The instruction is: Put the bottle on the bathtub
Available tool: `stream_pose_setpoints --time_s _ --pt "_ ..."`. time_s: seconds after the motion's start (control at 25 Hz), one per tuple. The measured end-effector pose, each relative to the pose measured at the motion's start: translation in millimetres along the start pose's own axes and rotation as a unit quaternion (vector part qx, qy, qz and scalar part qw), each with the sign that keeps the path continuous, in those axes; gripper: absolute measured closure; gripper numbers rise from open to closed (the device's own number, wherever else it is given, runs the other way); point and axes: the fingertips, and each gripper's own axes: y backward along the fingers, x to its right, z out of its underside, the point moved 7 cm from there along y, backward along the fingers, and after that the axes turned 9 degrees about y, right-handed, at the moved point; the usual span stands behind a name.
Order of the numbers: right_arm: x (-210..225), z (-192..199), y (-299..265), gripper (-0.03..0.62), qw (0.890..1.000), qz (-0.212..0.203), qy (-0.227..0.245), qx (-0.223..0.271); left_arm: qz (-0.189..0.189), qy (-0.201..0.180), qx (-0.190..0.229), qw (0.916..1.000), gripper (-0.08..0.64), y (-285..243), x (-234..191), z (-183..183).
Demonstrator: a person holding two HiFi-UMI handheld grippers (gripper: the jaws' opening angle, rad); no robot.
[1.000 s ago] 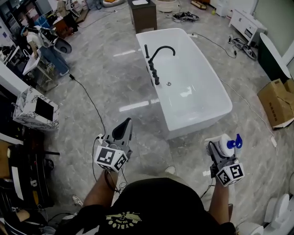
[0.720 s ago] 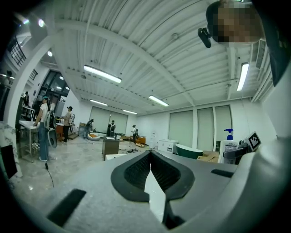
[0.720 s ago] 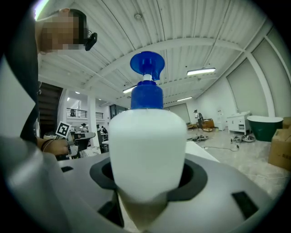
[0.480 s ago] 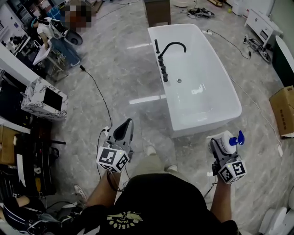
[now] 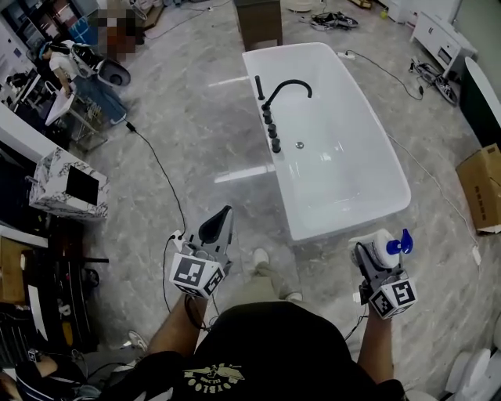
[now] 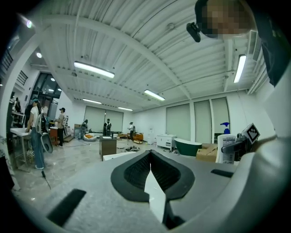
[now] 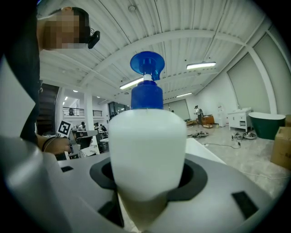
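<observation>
A white bottle (image 5: 383, 247) with a blue pump top (image 7: 146, 82) stands upright in my right gripper (image 5: 374, 257), which is shut on it low at the right of the head view. In the right gripper view the bottle's body (image 7: 146, 150) fills the middle between the dark pads. The white bathtub (image 5: 376, 149) with a black faucet (image 5: 283, 90) lies ahead on the floor, its near end just beyond both grippers. My left gripper (image 5: 223, 215) is shut with nothing in it, to the left of the tub's near end. The bottle (image 6: 226, 148) also shows in the left gripper view.
Grey marble floor with a black cable (image 5: 156, 168) running along it. A marbled box (image 5: 61, 184) and dark shelving stand at the left, a cardboard box (image 5: 479, 184) at the right, a brown cabinet (image 5: 260, 22) beyond the tub. People stand at the far left (image 6: 35, 132).
The view has shifted a little: the tub sits slightly further left and nearer. Both grippers hold about the same places, the bottle still gripped.
</observation>
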Motion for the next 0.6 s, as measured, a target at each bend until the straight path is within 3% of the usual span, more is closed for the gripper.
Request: stream_pose_setpoints --time_s 0.32,0.6 --pt "20.2 -13.4 -59.8 0.331 1.0 0.019 0.008 -0.02 0.03 -0.004 -0.006 0.9995 0.549 -70.2 -41.3 -4.5" --pt "18.5 -36.9 -121.9 0.331 0.999 0.023 0.037 -0.029 0.057 0.036 -0.013 0.9976 0.549 -118.7 -77.0 10.9"
